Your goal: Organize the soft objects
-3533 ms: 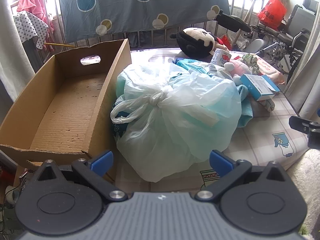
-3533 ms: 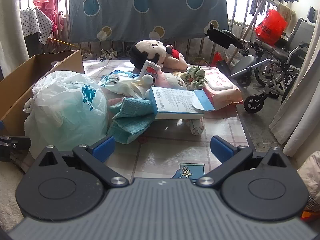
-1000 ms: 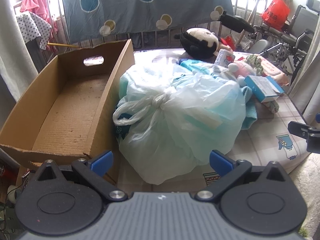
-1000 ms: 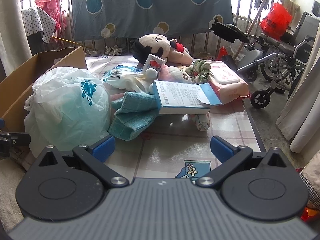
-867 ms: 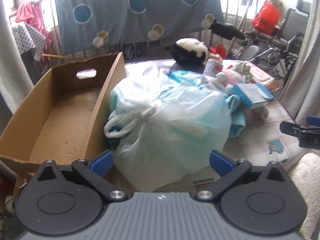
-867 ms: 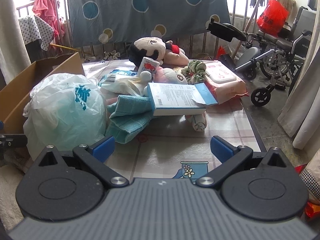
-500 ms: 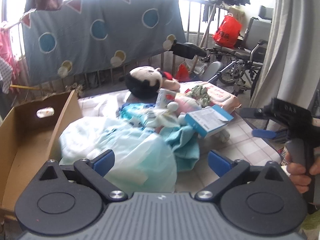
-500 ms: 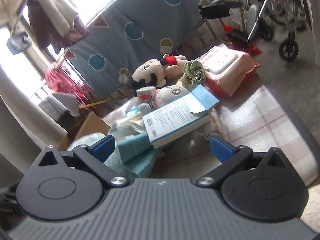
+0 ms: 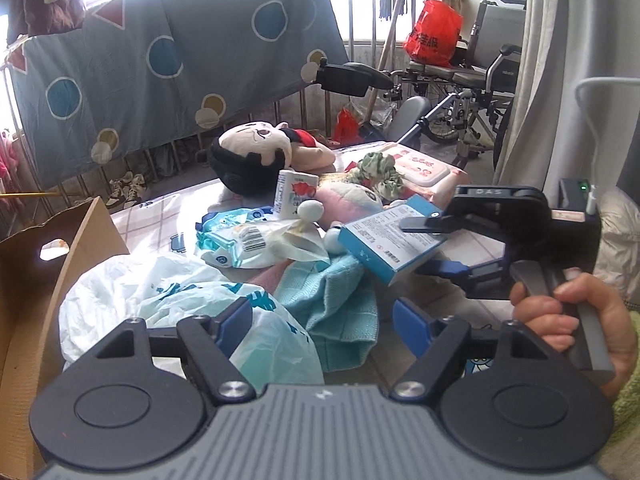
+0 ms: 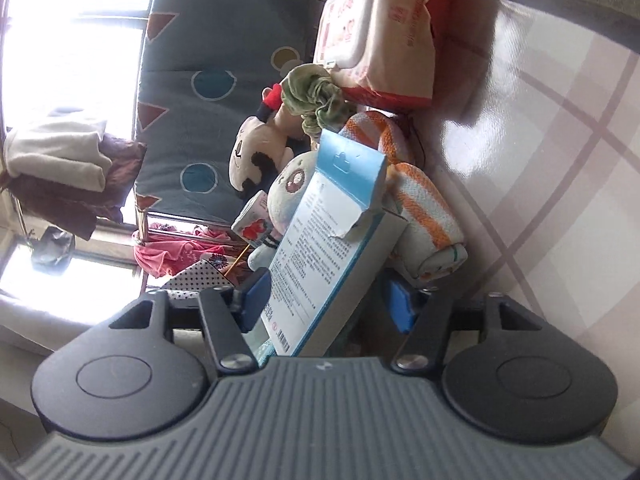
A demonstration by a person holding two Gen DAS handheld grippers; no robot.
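Note:
A pile of soft things lies on the checked table (image 10: 560, 160): a tied white plastic bag (image 9: 168, 296), a teal towel (image 9: 332, 292), a black-haired plush doll (image 9: 256, 152), a pink plush (image 9: 348, 200) and a rolled orange-striped towel (image 10: 424, 208). A blue-and-white carton (image 9: 388, 240) rests on the pile. My right gripper (image 9: 432, 246), rolled on its side in a person's hand (image 9: 568, 312), straddles that carton (image 10: 320, 240); its jaws are closing, and the right pad (image 10: 402, 308) stands off the carton. My left gripper (image 9: 322, 320) hovers over the bag and towel with its jaws closing, gripping nothing.
An open cardboard box (image 9: 48, 264) stands at the left. A wet-wipes pack (image 9: 424, 168), a green scrunchie (image 9: 376, 168), a small drink carton (image 9: 294, 194) and a snack packet (image 9: 232, 240) lie at the back. A wheelchair (image 9: 472, 80) and a curtain (image 9: 552, 80) are at the right.
The left view swung right, from the bag and cardboard box to the pile. The right gripper rolled onto its side and moved in around the carton. Both pairs of jaws narrowed.

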